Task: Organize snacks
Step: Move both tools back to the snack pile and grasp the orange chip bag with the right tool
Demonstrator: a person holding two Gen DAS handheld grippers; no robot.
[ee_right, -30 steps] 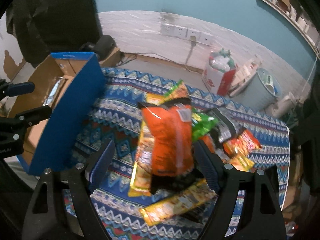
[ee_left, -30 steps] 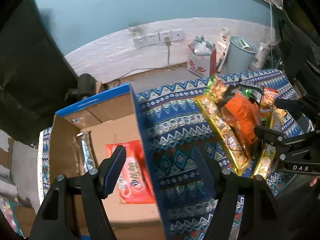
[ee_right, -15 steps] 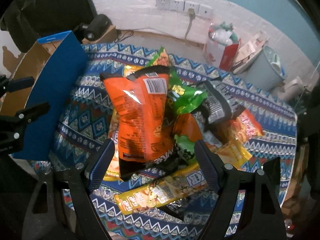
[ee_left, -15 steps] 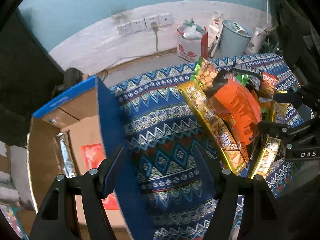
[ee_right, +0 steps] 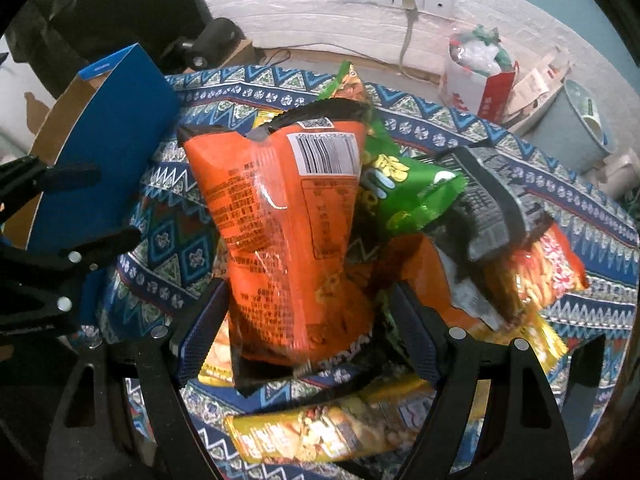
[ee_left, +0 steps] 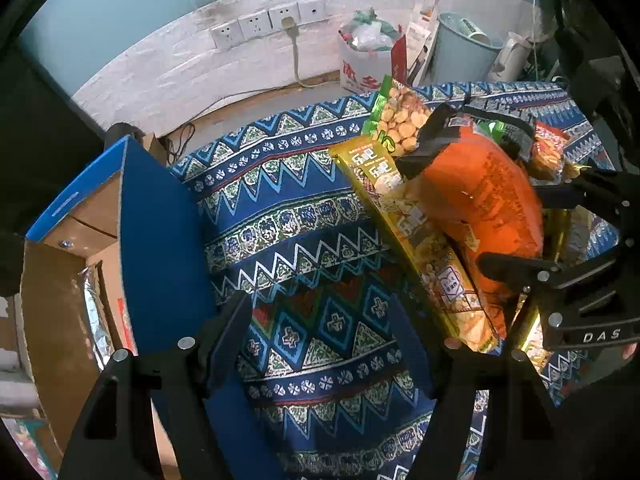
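Note:
A pile of snack bags lies on the patterned cloth (ee_left: 288, 216). An orange chip bag (ee_right: 288, 216) lies on top, between the fingers of my right gripper (ee_right: 304, 332), which is open around its lower end. It also shows in the left wrist view (ee_left: 488, 196), with a long yellow packet (ee_left: 416, 232) beside it. My left gripper (ee_left: 324, 332) is open and empty over the cloth, next to the blue-sided cardboard box (ee_left: 160, 232). The box holds a silver packet (ee_left: 94, 312) and a red packet, mostly hidden.
Green (ee_right: 404, 192), black (ee_right: 496, 204) and red (ee_right: 552, 272) bags lie in the pile, with a yellow packet (ee_right: 332, 432) at the front. Beyond the table are wall sockets (ee_left: 268, 24), a red-and-white bag (ee_left: 368, 56) and a grey bin (ee_left: 460, 48).
My left gripper has swung right, from over the box to over the cloth. My right gripper has moved in on the orange bag, which now sits between its fingers.

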